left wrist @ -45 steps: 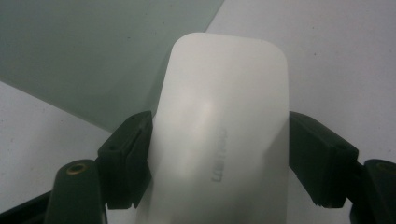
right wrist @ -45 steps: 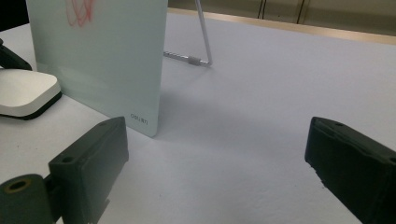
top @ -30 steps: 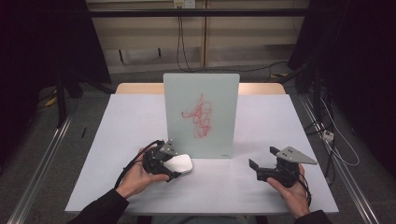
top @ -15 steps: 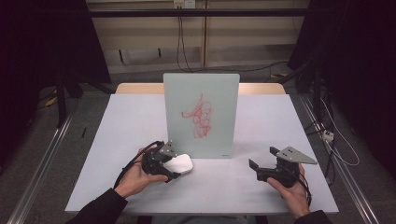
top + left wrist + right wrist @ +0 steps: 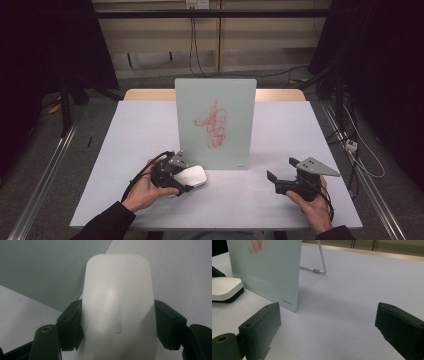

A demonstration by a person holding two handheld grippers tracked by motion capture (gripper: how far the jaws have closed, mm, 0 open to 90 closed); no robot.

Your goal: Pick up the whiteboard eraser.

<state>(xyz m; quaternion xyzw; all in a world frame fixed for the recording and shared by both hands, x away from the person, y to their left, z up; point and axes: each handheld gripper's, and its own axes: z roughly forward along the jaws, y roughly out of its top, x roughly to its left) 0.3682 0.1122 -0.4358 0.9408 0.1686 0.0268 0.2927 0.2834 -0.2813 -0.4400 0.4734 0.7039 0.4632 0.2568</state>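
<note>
Clamping a white eraser (image 5: 192, 176) from both sides, the left gripper (image 5: 186, 176) lies low on the counter (image 5: 280, 125) at its near left, held in the person's left hand (image 5: 145, 190); its fingers (image 5: 71, 326) have just been closing and now press on the eraser's two long edges. In the left gripper view the eraser is a rounded white block with a faint embossed word on top, its long axis running straight out along the fingers, the free end pointing away from the hand toward the bottom edge of a pale green glass board (image 5: 216, 122). In the high view that same end points to the right and slightly toward the board, just in front of its lower left corner, with the eraser's dark underside on the counter (image 5: 227, 298). The board stands upright near the middle of the counter, propped on a wire leg (image 5: 320, 257) behind it, with a red scribble (image 5: 214, 125) on its face. The right gripper (image 5: 282, 177) rests well apart at the near right in the right hand (image 5: 312, 207), its fingers (image 5: 262, 323) spread wide with bare counter between them.
</note>
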